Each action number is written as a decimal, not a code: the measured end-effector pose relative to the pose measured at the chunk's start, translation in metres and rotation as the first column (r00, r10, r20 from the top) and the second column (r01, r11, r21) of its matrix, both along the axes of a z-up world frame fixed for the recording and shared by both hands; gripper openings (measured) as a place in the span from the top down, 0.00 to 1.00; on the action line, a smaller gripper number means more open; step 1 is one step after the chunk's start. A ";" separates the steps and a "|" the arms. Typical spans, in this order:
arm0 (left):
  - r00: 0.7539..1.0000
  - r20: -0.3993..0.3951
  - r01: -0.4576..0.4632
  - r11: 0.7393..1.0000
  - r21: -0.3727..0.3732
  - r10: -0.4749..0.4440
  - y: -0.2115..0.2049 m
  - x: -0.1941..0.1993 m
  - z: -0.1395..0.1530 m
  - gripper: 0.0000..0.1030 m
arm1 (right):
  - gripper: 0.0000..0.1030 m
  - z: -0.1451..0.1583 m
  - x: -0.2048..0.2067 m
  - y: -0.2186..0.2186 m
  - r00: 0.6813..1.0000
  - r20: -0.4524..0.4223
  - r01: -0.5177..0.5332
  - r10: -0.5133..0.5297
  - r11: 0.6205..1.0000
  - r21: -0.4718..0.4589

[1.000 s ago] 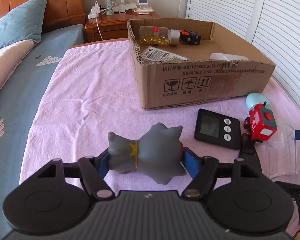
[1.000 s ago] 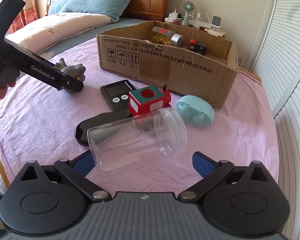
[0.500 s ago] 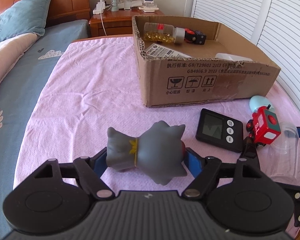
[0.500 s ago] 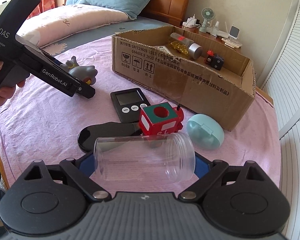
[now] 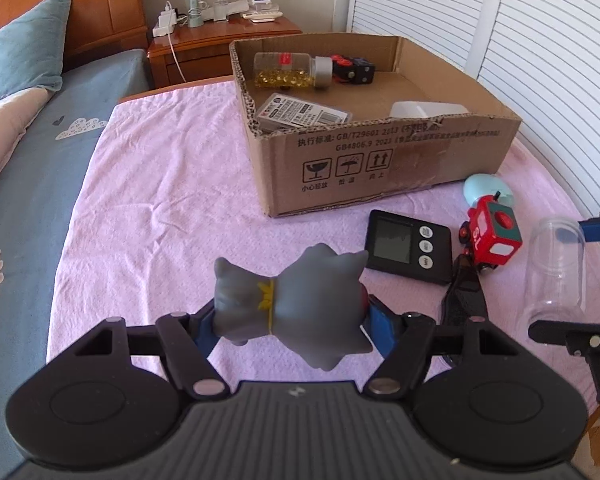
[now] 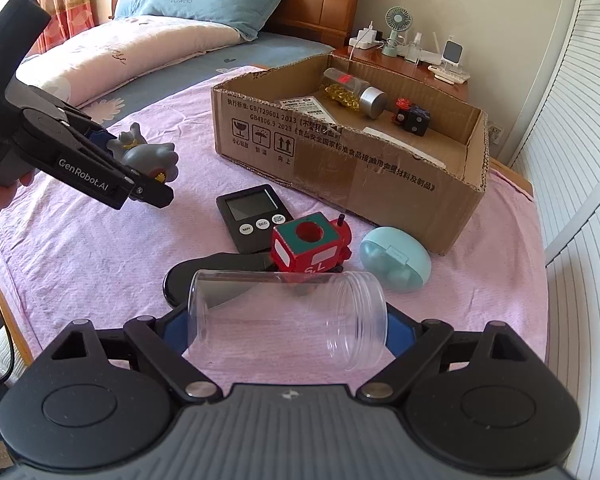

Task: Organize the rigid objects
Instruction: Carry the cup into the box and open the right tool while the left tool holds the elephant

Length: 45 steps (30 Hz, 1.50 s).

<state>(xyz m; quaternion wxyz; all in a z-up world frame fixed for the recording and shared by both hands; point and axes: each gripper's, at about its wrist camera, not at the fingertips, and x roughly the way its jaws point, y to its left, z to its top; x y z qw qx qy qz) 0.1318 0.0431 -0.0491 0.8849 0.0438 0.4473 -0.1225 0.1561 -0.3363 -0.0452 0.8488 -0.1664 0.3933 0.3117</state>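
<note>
Now, on my left, the left tool (image 5: 290, 320) is clenched on the grey toy figure (image 5: 292, 308), held above the pink cloth (image 5: 160, 200) on the near-left of the tabletop. Further right lie the black timer (image 6: 252, 216), the red toy train (image 6: 310, 246) and the teal case (image 6: 396, 260), all near the cardboard box (image 6: 352, 164). My right tool (image 6: 288, 322) grips the clear jar (image 6: 288, 316), lying sideways.

I'm looking low along each gripper, both cameras facing the cardboard box (image 5: 384, 160) (image 6: 340, 160), sharing the close pink cloth (image 5: 160, 208) (image 6: 112, 248).
</note>
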 end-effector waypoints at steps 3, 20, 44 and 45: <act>0.999 -0.009 0.039 0.999 -0.007 -0.039 0.002 -0.005 0.010 0.31 | 0.09 0.011 0.001 -0.005 1.000 0.014 0.013 -0.013 1.000 0.011; 0.996 0.041 0.080 0.997 -0.008 -0.080 0.017 -0.010 0.048 0.31 | 0.09 0.075 0.088 -0.007 0.978 0.168 0.121 -0.126 0.992 0.040; 0.995 0.072 0.064 0.998 -0.011 -0.064 0.026 0.004 0.059 0.31 | 0.00 0.062 0.196 0.026 0.959 0.070 0.275 -0.276 0.961 0.021; 0.995 0.077 0.067 0.998 -0.010 -0.066 0.024 0.005 0.060 0.31 | 0.00 0.063 0.192 0.025 0.958 0.065 0.277 -0.278 0.961 0.021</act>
